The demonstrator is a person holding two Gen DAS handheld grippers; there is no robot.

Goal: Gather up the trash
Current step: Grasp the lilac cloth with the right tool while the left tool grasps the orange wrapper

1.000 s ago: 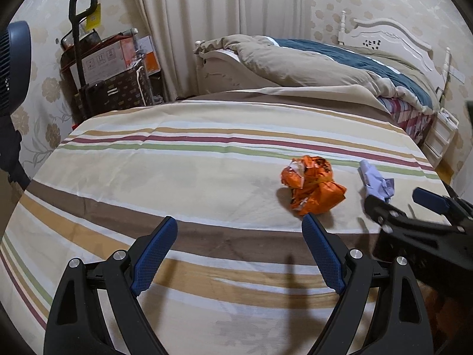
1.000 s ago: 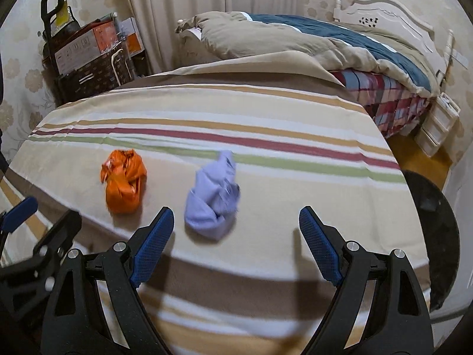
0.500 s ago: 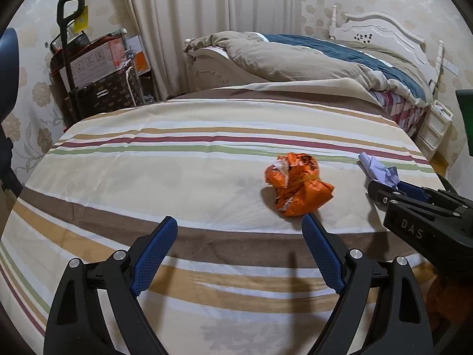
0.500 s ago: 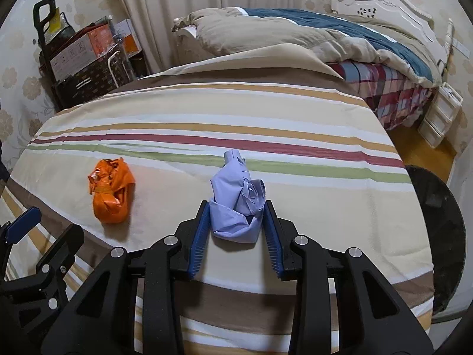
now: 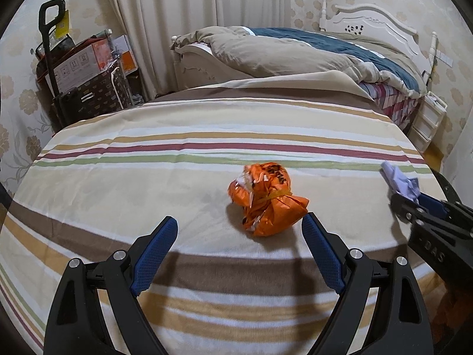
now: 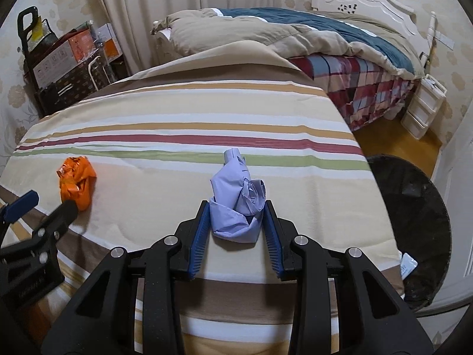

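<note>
Two pieces of trash lie on the striped cover [image 6: 183, 118]: a crumpled pale-blue paper wad [image 6: 236, 204], pinched between the narrowed pads of the right gripper [image 6: 236, 207], and an orange wrapper ball [image 5: 266, 201] just ahead of the left gripper [image 5: 239, 227]. The left one's jaws are spread wide and empty, seemingly lined up to straddle the wrapper. A dark round bin [image 6: 414, 230] stands at the cover's right edge, probably where the wad is headed.
</note>
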